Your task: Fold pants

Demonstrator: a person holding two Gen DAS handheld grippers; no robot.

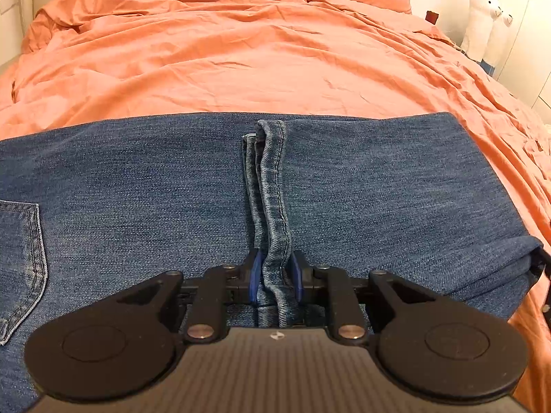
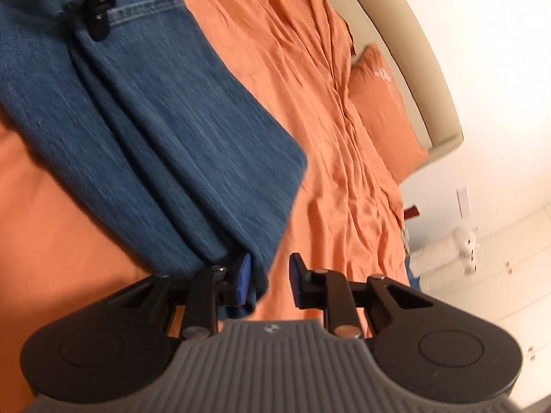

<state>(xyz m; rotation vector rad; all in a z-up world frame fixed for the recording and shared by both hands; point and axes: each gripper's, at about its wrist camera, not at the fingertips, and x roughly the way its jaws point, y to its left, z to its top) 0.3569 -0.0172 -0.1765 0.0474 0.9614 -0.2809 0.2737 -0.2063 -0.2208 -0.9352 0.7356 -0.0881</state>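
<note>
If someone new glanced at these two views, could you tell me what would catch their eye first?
Most striking is the blue jeans spread over the bright orange bedding that fills both views. In the left wrist view, the left claw is shut on a bunched denim hem at centre. In the right wrist view, the right claw is open, a corner of denim lying against its left finger.

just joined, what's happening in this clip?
A person is folding blue jeans on a bed with an orange duvet, using a hand-held gripper in each hand. The left hand-held gripper is shut on a bunched hem of the jeans, which lies over the spread denim. The right hand-held gripper is open at the corner of a folded denim layer, with fabric against one pad but nothing clamped. The right wrist view is motion-blurred. An orange pillow sits by the headboard.
</note>
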